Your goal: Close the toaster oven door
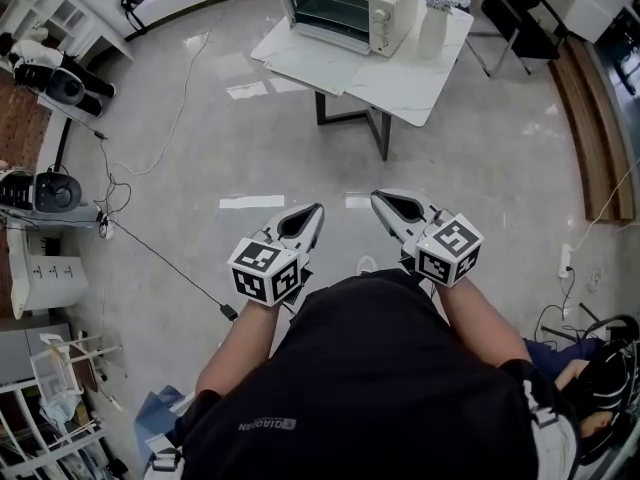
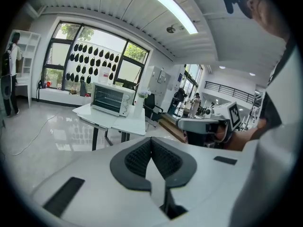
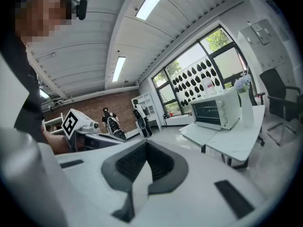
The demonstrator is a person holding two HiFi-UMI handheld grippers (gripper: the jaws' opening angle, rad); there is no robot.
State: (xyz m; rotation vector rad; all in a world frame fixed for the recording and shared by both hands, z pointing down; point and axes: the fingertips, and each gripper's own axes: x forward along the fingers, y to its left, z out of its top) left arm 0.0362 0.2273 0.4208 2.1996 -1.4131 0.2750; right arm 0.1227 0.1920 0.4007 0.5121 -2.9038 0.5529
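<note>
The oven (image 1: pixel 345 3) stands on the far end of a white counter (image 1: pixel 400 78), at the top of the head view. Its long axis runs from side to side along the counter. Its front looks toward the person and a little to the left of the picture. The door (image 1: pixel 330 16) is the dark glass panel of this front, with the knobs at its right. In both gripper views the door stands upright against the body and looks shut, though it is small there. The free part of the counter lies flat before the door. Just to the right of the oven a white vase (image 1: pixel 432 30) with pale flowers stands upright on the same counter. A dark chair (image 1: pixel 520 13) is behind it.

Between the counter and the person lies a wide grey floor (image 1: pixel 250 148), and a thin cable (image 1: pixel 185 98) runs over it at the left.

Both tools are held low before the person's black shirt (image 1: pixel 370 388), well apart from the counter. The left hand-held gripper (image 1: pixel 312 216) is clenched, its ribbed pads are pressed together and nothing is between them. The right hand-held gripper (image 1: pixel 383 202) is also clenched on nothing. The two are side by side and near each other, and both point toward the counter.
</note>
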